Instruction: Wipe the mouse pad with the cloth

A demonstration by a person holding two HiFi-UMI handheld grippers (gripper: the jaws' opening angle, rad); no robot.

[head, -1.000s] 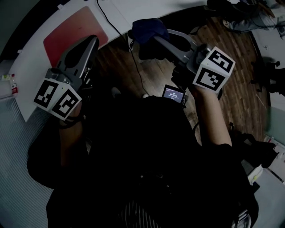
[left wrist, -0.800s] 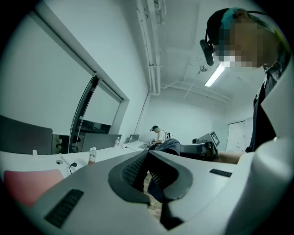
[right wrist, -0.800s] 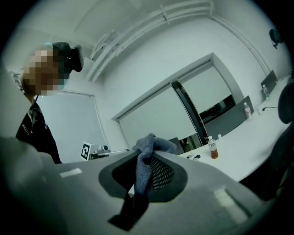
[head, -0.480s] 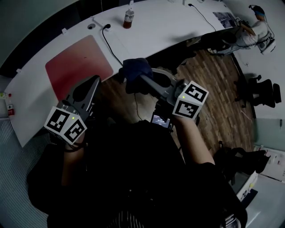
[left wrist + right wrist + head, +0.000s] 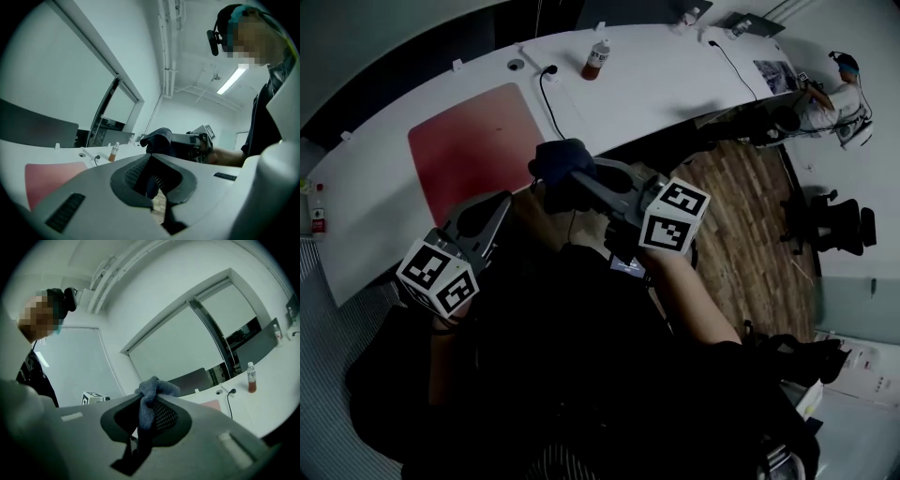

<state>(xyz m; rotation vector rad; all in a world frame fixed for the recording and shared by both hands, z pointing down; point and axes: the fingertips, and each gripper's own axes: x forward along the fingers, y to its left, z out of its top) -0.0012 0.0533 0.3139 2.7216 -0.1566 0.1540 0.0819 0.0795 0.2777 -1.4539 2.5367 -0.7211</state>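
Red pad (image 5: 473, 150) lies flat on the white worktop (image 5: 675, 80), with nothing on it. From the head view, I hold both tools up in front of my chest, short of the worktop's near edge. My right forearm is bent and bare, and the right tool (image 5: 565, 178) reaches forward with its cube (image 5: 675, 217) towards me. A dark cloth (image 5: 558, 159) is bunched at its tip, just off the pad's near right corner and not touching it. The left tool (image 5: 492, 211) sits lower and to the left, pointing at the worktop edge below the pad. Beyond the pad stand a bottle (image 5: 597, 59) and a black cable (image 5: 551, 103) that trails off the edge. Wooden floor (image 5: 741, 206) and a dark chair (image 5: 834, 225) lie to the right.

In the left gripper view, the left tool (image 5: 151, 157) has its jaws closed tip to tip with nothing between them. Past it, the cloth (image 5: 157, 138) hangs in the air on the right tool. The pad (image 5: 51, 180) shows low at the left and the bottle (image 5: 113, 152) is further back.

In the right gripper view, the right tool (image 5: 145, 401) is clamped on the cloth (image 5: 154, 390), which bulges above the jaws and hangs down between them. A corner of the pad (image 5: 211, 405) peeps over the right jaw. The cable (image 5: 229, 401) and the bottle (image 5: 251, 377) stand on the worktop (image 5: 276, 394) beyond.
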